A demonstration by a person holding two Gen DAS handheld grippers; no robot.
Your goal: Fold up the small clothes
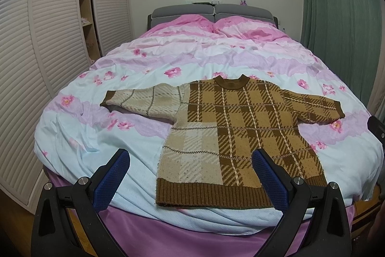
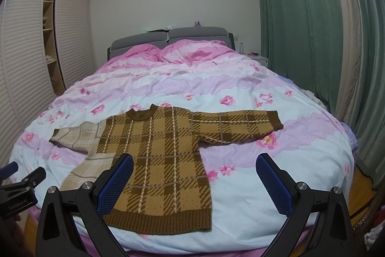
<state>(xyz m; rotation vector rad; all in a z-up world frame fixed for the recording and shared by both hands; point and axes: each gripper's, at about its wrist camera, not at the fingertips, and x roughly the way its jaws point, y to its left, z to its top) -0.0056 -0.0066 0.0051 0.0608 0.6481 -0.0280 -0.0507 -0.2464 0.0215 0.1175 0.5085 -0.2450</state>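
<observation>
The sweater [image 1: 231, 134] lies flat and face up on the bed [image 1: 79, 143], sleeves spread, hem nearest the foot. Nothing is folded yet, so a good start is probably pinching one sleeve cuff cleanly (knit only, not the quilt) and carrying it across the chest. The left gripper [image 1: 190, 175] and right gripper [image 2: 195, 180] both hover above the hem, jaws spread wide and empty.

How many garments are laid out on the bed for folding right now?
1. A brown-and-beige plaid knit sweater lies flat, sleeves spread, near the foot of the floral-covered bed, ahead of both open grippers. Nothing else shows, though the wardrobe shelves are too small to judge.
</observation>
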